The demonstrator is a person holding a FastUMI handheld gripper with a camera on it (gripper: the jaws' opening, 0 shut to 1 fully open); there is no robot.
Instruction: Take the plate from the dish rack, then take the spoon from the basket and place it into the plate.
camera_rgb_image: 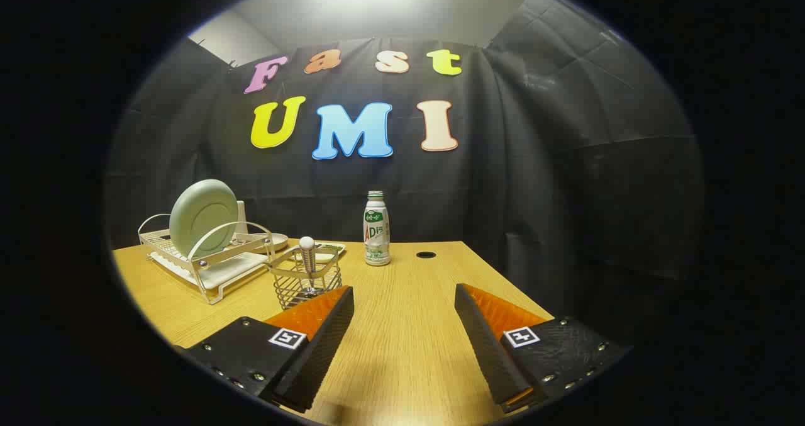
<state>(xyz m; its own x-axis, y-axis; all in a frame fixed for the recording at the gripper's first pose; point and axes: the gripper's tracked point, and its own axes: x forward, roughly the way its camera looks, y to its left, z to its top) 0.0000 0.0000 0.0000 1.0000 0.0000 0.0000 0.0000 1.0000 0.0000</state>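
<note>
Ahead, gripper fingers apart, plate upright in dish rack.

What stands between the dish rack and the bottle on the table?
In the gripper view, the wire basket holding the spoon stands between the dish rack and the bottle.

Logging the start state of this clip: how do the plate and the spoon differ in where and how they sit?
The plate stands on edge in the dish rack; the spoon stands handle-up in the wire basket. The plate shows whole, while the spoon's bowl is hidden. The basket sits just beyond one finger of the hand-held gripper; the rack is farther off. Both are untouched, the gripper's fingers open over the table.
</note>
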